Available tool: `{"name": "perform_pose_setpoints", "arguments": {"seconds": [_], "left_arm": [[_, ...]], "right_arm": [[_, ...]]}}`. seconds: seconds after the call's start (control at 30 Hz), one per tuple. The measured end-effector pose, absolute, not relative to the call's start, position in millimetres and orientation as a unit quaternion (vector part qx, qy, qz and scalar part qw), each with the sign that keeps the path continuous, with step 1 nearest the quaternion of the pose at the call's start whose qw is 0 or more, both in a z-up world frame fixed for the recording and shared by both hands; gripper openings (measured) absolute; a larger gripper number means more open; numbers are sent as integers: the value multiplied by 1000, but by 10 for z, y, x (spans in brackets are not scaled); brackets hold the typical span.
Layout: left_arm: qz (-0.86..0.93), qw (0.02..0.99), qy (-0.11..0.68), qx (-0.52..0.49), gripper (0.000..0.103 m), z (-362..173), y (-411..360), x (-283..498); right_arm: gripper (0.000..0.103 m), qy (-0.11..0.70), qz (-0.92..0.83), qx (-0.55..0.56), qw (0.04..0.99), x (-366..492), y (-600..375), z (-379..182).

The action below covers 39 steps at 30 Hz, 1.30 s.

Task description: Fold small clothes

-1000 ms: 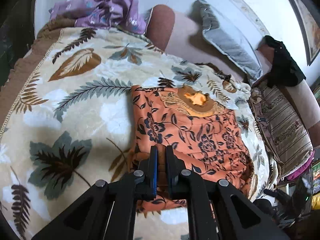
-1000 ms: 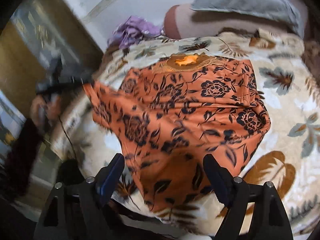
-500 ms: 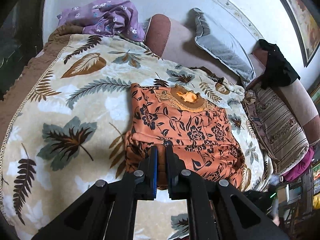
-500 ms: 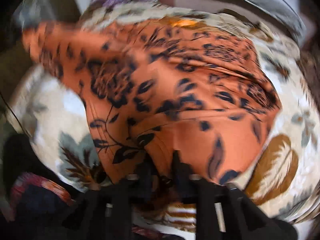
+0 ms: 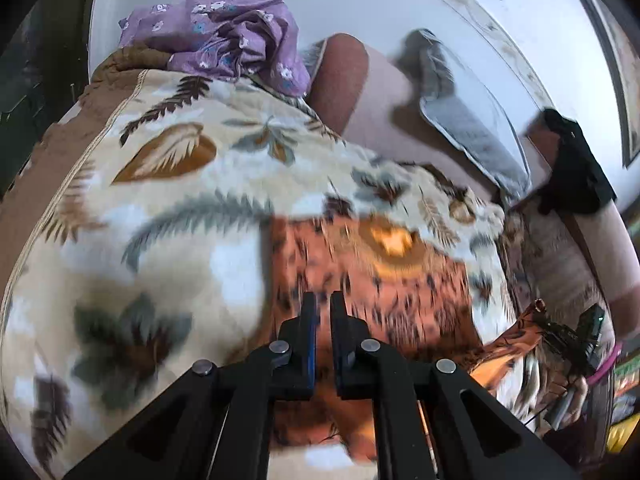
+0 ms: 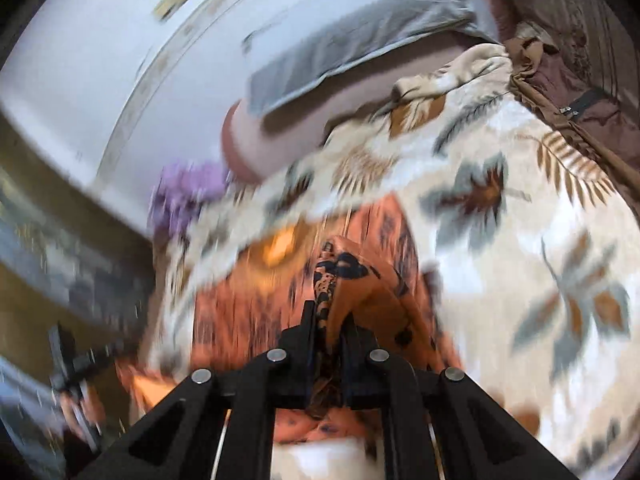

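An orange garment with black flowers [image 5: 384,276] lies on a leaf-print blanket [image 5: 168,216], its gold neckline at the far end. My left gripper [image 5: 323,304] is shut on the garment's near hem, lifted above the blanket. In the right wrist view my right gripper [image 6: 328,312] is shut on a bunched fold of the same garment [image 6: 344,276], which stands up between the fingers. The right gripper also shows in the left wrist view [image 5: 576,336], holding a corner of the cloth at the right. Both views are motion-blurred.
A purple floral cloth [image 5: 224,36] lies at the far left corner. A grey pillow [image 5: 468,120] and a brown bolster [image 5: 340,76] lean on the wall. A black cloth [image 5: 572,168] and striped cushion [image 5: 560,264] sit at the right.
My right gripper has shut on the garment's near edge and lifted it. My left gripper stays shut on the hem and both have raised the cloth toward the neckline.
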<state>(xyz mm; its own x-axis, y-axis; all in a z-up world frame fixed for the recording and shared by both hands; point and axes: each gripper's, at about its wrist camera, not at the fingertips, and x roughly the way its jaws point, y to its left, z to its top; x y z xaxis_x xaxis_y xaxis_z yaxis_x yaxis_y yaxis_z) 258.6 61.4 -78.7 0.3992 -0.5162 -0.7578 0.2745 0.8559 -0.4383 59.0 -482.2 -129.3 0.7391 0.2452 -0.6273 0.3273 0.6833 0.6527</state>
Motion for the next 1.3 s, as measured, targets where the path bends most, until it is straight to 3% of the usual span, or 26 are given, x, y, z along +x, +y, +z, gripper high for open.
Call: {"name": "perform_pose_setpoints", "arguments": {"seconds": [0.13,0.3,0.37,0.43,0.6,0.77,1.03,1.07,1.13,1.3], "left_arm": [[-211,821,512,-139,6,-1044,457,3180],[-218,827,504,-122,9,-1321,343,3152],[-232,831,497,-95,26,-1373,273,3045],[-240,839,485,-62,67,-1410,187,2948],[-228,847,478,-44,76,-1448,124,3014],[-198,837,504,-73,76,-1691,95,3323],[-207,827,521,-28,75,-1946,-293,3350],[-205,828,522,-19,70,-1972,-329,3350],[-210,824,526,-4,20,-2014,-398,3359],[-223,832,509,-2,11,-1837,-388,3335]], "right_arm": [[10,359,-50,426,829,1387,-5086,-1627],[10,358,-58,462,809,1811,-5134,-2122],[10,358,-55,461,811,1814,-5123,-2222],[10,355,-54,472,805,1784,-5138,-2337],[10,366,-58,476,798,1732,-5087,-2520],[10,373,-58,488,787,1747,-5105,-2666],[10,378,-45,487,786,1751,-5122,-2766],[10,378,-45,485,787,1755,-5121,-2766],[10,379,-44,483,788,1762,-5120,-2759],[10,364,-41,476,800,1754,-5168,-2563]]}}
